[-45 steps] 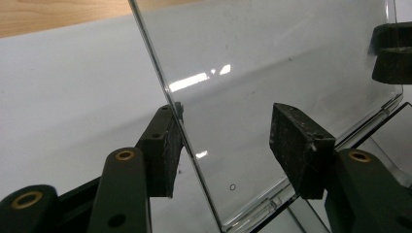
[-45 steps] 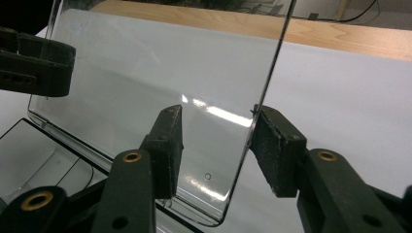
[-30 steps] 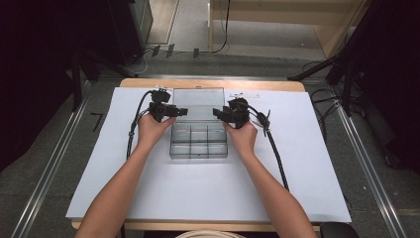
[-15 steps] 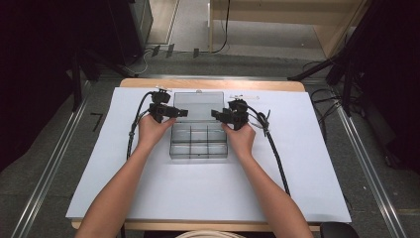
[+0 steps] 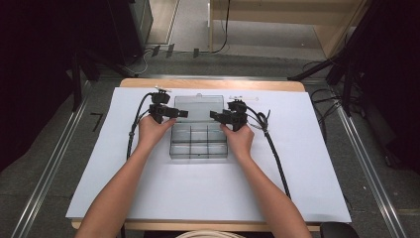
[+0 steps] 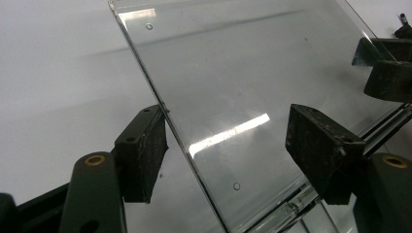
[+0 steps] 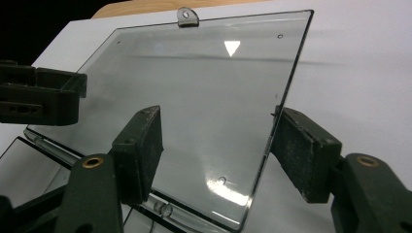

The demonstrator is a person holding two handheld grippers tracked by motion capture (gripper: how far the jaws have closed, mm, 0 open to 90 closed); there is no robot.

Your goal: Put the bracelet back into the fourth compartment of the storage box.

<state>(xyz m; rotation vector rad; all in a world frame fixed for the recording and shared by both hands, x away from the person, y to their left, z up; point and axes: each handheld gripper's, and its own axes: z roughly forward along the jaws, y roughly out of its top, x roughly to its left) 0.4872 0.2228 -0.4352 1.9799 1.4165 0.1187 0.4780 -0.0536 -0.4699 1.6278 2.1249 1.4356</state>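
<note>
Bare forearms, 2 black tools (image 5: 182,113) (image 5: 214,115) (brass-coloured screws), trailing black cables (image 5: 275,156)

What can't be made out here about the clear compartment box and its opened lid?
- Compartment box, high view: too small and see-through to tell whether any cell holds something.
- Lid, left gripper view: its top and its hinge end are cut off by the picture's edges.
- Lid, right gripper view: the left gripper covers part of its far edge.
- Small bits on the white sheet beyond the lid, high view: too small to name.
</note>
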